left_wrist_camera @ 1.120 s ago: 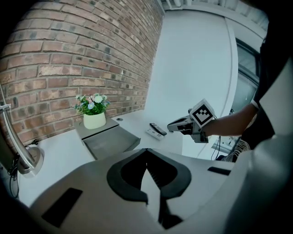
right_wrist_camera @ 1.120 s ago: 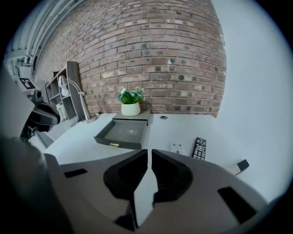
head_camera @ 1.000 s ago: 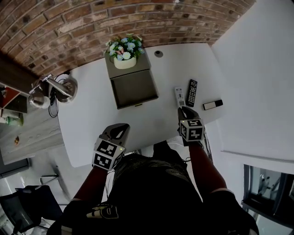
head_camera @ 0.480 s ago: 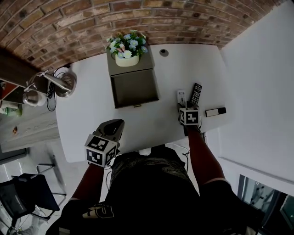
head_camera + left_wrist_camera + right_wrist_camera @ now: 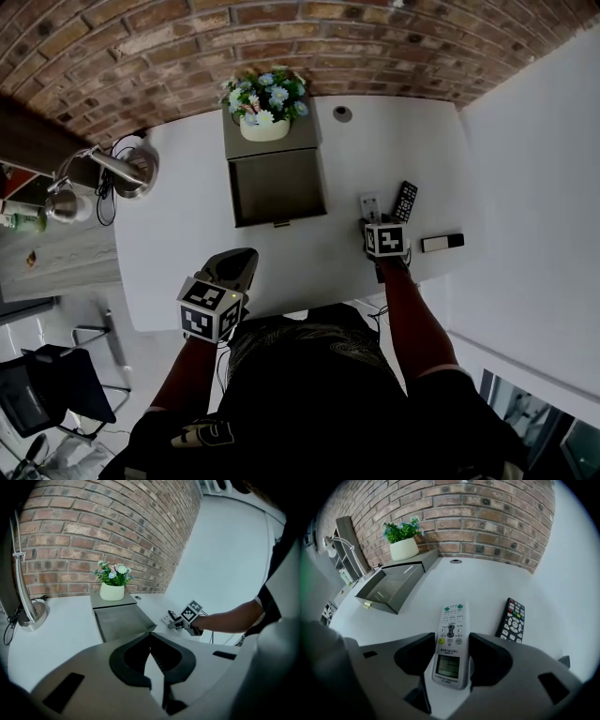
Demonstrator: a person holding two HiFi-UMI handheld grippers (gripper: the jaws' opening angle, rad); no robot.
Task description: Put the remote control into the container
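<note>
A white remote control (image 5: 451, 620) with a small screen lies flat on the white table (image 5: 187, 244), right of centre. My right gripper (image 5: 451, 639) straddles its near end with the jaws opening, one finger on each side, and I see no pad pressing it. In the head view the right gripper (image 5: 372, 219) covers the white remote's (image 5: 369, 202) near part. The container, an open grey tray (image 5: 277, 217), sits at the table's middle back, empty. My left gripper (image 5: 240, 261) hovers at the table's front edge, jaws together, holding nothing.
A black remote (image 5: 404, 200) lies just right of the white one, and a small black-and-white device (image 5: 441, 243) further right. A pot of flowers (image 5: 265, 116) stands on the tray's back ledge. A desk lamp (image 5: 133, 171) sits at the left edge. A brick wall is behind.
My right gripper has moved forward over the white remote's near end, so the remote now lies between its jaws. The left gripper has barely shifted.
</note>
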